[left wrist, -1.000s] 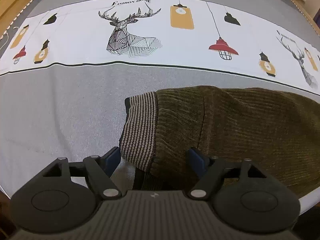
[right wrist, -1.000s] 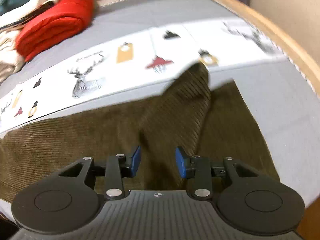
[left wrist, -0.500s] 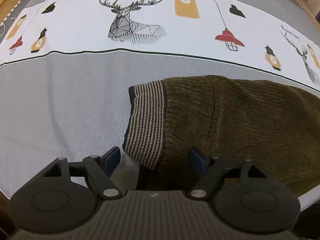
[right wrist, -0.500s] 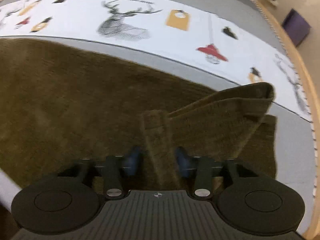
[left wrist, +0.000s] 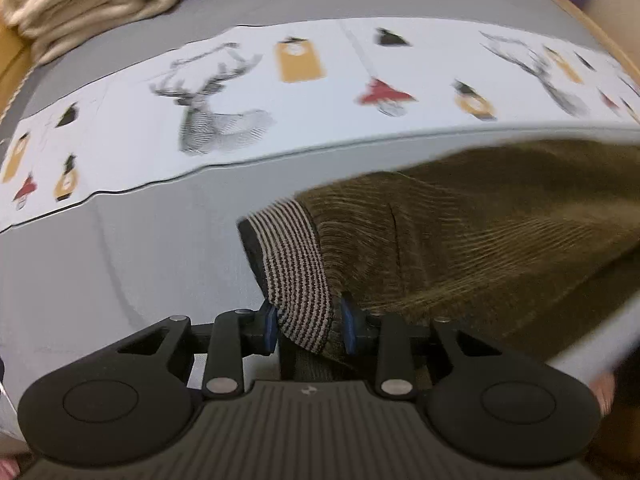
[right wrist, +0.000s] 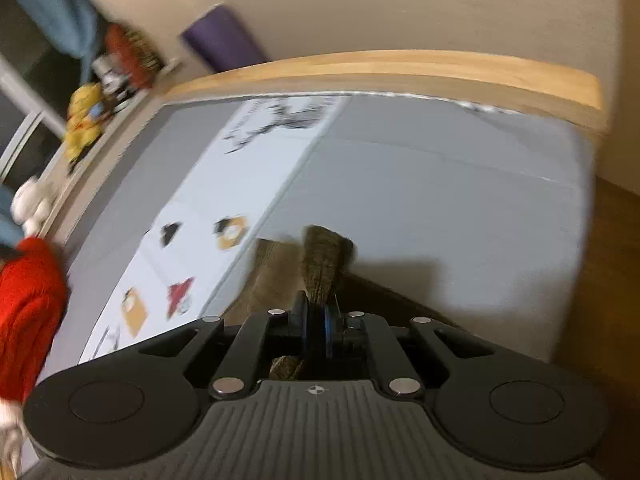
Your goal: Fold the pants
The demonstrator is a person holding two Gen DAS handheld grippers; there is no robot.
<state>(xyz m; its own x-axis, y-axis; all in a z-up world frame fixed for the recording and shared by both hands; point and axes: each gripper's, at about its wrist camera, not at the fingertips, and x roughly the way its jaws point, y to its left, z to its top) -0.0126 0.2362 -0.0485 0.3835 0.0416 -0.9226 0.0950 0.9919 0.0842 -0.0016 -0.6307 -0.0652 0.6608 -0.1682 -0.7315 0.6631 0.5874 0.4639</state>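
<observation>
Olive-brown corduroy pants (left wrist: 460,232) lie on the grey bed cover, stretching to the right in the left wrist view. My left gripper (left wrist: 307,326) is shut on the striped brown-and-black cuff (left wrist: 296,264) at the pants' left end. In the right wrist view my right gripper (right wrist: 316,326) is shut on a bunched fold of the pants (right wrist: 322,268), which stands up between the blue pads. Most of the pants is hidden below the right gripper's body.
A white band printed with deer and lamps (left wrist: 280,92) crosses the grey cover (left wrist: 120,264). A cream blanket (left wrist: 80,0) and a red garment (right wrist: 28,312) lie at the far side. A wooden bed rail (right wrist: 400,68) runs along the edge, with a shelf of clutter (right wrist: 104,92) beyond.
Both grippers closed: the left on the striped cuff, the right on a fold of the pants. The right gripper swung round toward the bed's end rail, lifting the fabric.
</observation>
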